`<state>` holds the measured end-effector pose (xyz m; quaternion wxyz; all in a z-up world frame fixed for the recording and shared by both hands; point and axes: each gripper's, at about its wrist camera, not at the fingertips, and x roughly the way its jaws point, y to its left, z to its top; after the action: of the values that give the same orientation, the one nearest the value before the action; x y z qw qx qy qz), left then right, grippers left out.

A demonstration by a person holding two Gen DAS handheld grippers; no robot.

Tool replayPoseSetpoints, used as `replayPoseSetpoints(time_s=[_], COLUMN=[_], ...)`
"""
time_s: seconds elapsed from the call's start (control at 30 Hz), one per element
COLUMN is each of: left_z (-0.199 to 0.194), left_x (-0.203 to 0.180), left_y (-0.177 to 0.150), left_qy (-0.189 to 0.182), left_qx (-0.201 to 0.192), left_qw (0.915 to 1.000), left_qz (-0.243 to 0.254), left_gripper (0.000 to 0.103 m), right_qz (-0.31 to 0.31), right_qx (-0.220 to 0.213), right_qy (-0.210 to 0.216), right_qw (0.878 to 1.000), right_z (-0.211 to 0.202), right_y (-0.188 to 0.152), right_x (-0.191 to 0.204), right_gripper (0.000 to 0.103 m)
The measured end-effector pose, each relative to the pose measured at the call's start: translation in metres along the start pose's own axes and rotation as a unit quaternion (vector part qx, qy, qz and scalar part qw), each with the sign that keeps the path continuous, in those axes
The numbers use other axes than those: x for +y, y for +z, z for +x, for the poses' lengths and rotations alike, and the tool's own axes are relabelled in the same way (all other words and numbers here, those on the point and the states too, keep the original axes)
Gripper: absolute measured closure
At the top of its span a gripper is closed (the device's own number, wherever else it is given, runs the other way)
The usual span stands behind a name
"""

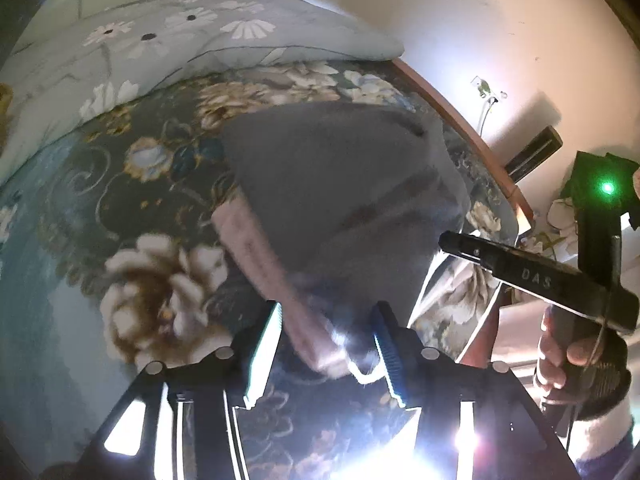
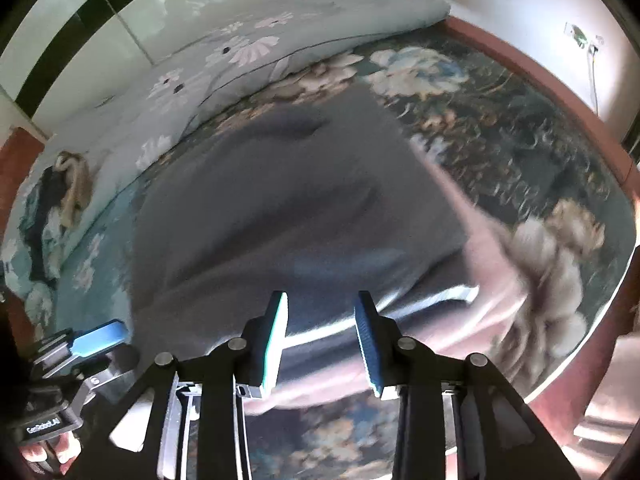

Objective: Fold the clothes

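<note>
On the bed, over a dark floral bedspread [image 1: 132, 208], a grey garment [image 1: 340, 184] lies spread flat, its pink-trimmed near edge facing both tools. A pale daisy-print quilt [image 1: 160, 52] is bunched along the far side, well apart from it.

Key relation: the garment runs away from both grippers toward the far side; the pink band [image 1: 256, 256] marks its near hem and side. In the left wrist view the band runs diagonally from far-left down to the near edge and passes between the fingers of the left gripper [image 1: 328, 344]. Jaws stand apart; the pads do not look pressed on the cloth, though glare there makes contact hard to judge. I read it as not gripping.

In the right wrist view the right gripper [image 2: 322, 336] sits over the near hem, grey cloth and a pale stripe showing between the fingers, the pink edge sweeping off to the right. Jaws part-open, nothing clamped as far as the blur allows.

Both tools are at the near edge, the left at the garment's left corner and the right further along the hem. Each looks equally near. Likely next: close on the hem at both points and carry it toward the far side for a fold. Risk: pinching the bedspread too.
</note>
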<state>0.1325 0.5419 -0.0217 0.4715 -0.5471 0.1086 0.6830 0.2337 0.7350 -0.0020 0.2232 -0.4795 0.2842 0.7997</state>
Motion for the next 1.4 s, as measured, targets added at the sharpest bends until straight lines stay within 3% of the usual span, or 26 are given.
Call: replayPoseSetpoints(time_s=[0.37, 0.67, 0.73, 0.8, 0.9, 1.17, 1.27, 1.4], left_z=[-0.003, -0.011, -0.013, -0.020, -0.029, -0.035, -0.038, -0.041], left_x=[0.024, 0.039, 0.042, 0.043, 0.047, 0.055, 0.059, 0.061], left_y=[-0.063, -0.104, -0.107, -0.106, -0.106, -0.106, -0.106, -0.106], left_qy=[0.042, 0.083, 0.080, 0.068, 0.071, 0.059, 0.049, 0.043], left_qx=[0.011, -0.021, -0.025, -0.041, -0.071, -0.078, -0.080, -0.078], left_qw=[0.9986, 0.9962, 0.9964, 0.9967, 0.9947, 0.9948, 0.9949, 0.9952], left_qz=[-0.029, -0.017, -0.017, -0.019, -0.021, -0.027, -0.037, -0.041], left_gripper=[0.026, 0.011, 0.009, 0.000, 0.000, 0.000, 0.000, 0.000], right_qz=[0.032, 0.067, 0.069, 0.072, 0.082, 0.104, 0.092, 0.092], right_qx=[0.010, 0.032, 0.032, 0.031, 0.023, 0.000, -0.013, -0.024], right_qy=[0.020, 0.006, 0.002, -0.001, -0.004, -0.014, -0.028, -0.039], right_qw=[0.999, 0.997, 0.997, 0.997, 0.996, 0.994, 0.995, 0.995], right_z=[0.010, 0.027, 0.028, 0.028, 0.026, 0.022, 0.015, 0.010], right_y=[-0.064, -0.114, -0.120, -0.126, -0.133, -0.148, -0.150, -0.150], right_x=[0.047, 0.064, 0.068, 0.072, 0.077, 0.091, 0.095, 0.097], right_gripper=[0.064, 0.056, 0.054, 0.050, 0.048, 0.046, 0.033, 0.024])
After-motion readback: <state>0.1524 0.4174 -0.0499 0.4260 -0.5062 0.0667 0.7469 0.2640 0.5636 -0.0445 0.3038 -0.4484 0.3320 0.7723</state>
